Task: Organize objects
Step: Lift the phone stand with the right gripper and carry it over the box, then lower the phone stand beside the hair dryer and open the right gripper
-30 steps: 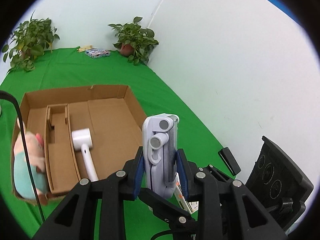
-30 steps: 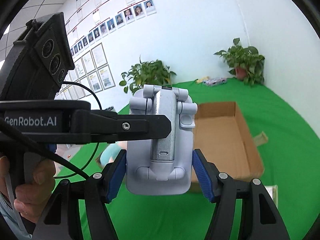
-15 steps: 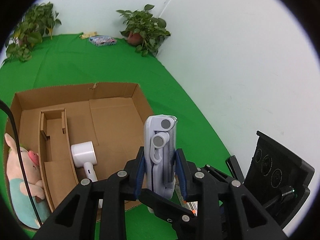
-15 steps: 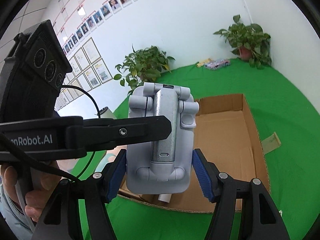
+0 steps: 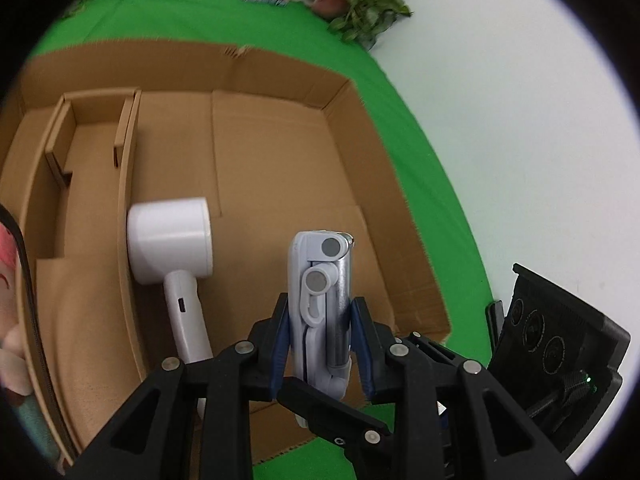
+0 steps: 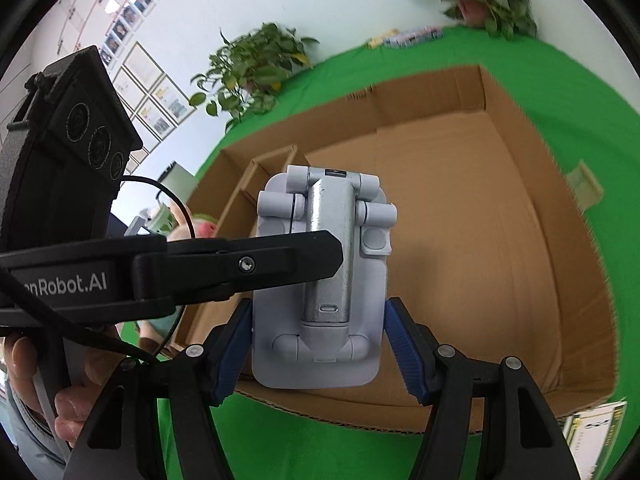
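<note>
1. Phone stand (image 6: 320,280), folded and pale grey with a metal spine, is sitting at the centre of both wrist views, and I am holding it above the near part of the cardboard box (image 6: 540,160).
2. I am reading this as the carry-and-place step: the stand is hanging over the wide, bare compartment, not yet resting on the box floor.
3. My right gripper (image 6: 320,344) is clamping the stand by its broad sides, blue pads pressed against both edges in the lower middle of that frame.
4. My left gripper (image 5: 318,344) is pinching the same stand across its thin edge, jaws narrowed onto it, at the lower centre of the left view; its black finger is crossing the stand from the left in the right view.
5. A white hair dryer (image 5: 172,248) is lying in that compartment at centre left, against the cardboard divider (image 5: 126,200).
6. A plush toy (image 5: 10,320) is showing at the far left edge, beyond the divider.
7. In my judgement the next move is calling for lowering the stand onto bare cardboard right of the dryer, then releasing one gripper before the other so it is not twisting.
</note>
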Available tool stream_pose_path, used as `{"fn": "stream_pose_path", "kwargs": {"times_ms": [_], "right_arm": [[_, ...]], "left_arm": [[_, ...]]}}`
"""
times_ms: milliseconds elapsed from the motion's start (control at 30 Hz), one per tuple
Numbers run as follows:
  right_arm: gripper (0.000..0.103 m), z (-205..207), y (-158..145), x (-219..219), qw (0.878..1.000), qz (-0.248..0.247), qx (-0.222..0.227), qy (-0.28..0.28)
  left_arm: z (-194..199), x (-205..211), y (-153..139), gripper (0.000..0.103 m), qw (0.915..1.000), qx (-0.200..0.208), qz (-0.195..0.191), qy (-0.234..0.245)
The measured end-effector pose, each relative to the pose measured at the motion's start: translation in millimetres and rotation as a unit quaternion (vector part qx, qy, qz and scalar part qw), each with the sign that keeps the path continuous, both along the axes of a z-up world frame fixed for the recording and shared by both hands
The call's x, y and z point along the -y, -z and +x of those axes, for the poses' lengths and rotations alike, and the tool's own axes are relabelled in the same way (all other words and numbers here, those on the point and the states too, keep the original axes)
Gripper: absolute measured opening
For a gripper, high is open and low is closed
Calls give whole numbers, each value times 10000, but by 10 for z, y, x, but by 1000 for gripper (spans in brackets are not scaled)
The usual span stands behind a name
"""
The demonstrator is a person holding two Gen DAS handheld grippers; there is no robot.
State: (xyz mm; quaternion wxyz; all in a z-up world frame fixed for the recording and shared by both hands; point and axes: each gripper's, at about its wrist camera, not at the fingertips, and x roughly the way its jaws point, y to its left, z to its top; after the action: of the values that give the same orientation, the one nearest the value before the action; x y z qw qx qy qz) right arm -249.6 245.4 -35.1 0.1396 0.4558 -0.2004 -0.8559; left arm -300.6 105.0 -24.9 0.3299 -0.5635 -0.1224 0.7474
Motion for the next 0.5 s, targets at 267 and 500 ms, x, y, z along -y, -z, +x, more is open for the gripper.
{"fn": "stream_pose_path", "kwargs": {"times_ms": [267,500], "right_arm": [[61,-196,330,51,9986,173,489,-66],[43,-261,323,83,9968,385,693,-66]], "left_arm": [[-99,6,322,25,9984,377,-362,-199],[-132,53,336,20,9961,427,-727,-255]]}}
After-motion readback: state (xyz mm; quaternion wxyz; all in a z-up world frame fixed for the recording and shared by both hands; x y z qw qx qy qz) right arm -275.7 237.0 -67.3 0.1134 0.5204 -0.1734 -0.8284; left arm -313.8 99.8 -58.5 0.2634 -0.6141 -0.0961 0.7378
